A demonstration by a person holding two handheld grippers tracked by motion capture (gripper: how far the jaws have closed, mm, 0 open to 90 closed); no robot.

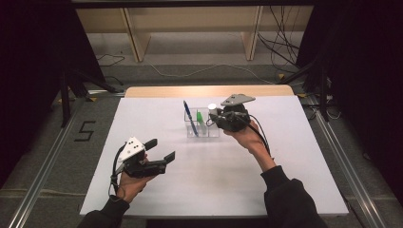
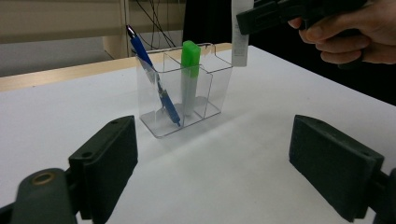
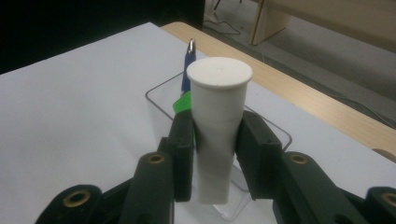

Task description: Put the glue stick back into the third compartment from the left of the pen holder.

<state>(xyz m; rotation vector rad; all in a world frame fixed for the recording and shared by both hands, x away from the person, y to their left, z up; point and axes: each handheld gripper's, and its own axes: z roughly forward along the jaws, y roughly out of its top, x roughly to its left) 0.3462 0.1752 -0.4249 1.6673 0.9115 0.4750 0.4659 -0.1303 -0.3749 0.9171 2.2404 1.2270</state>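
Observation:
A clear three-part organizer [image 1: 203, 131] [image 2: 154, 119] stands on the white table [image 1: 214, 166] toward the back. A blue pen [image 1: 190, 117] [image 2: 156, 84] leans in its left compartment. A green highlighter [image 1: 201, 119] [image 2: 190, 70] stands in the middle one. My right gripper [image 1: 213, 117] [image 3: 217, 140] is shut on an upright white capped tube [image 1: 212, 107] [image 3: 219, 93] [image 2: 239, 37], held over the organizer's right end [image 3: 156, 100] with its lower end near the rim. My left gripper [image 1: 161, 149] [image 2: 215, 163] hovers open in front of the organizer, nothing between its jaws.
Wooden shelving [image 1: 190, 28] stands behind the table, with cables [image 1: 285, 42] on the floor beside it. Metal rails [image 1: 43, 180] run along both sides of the table, and a "5" mark [image 1: 84, 130] lies on the floor at left.

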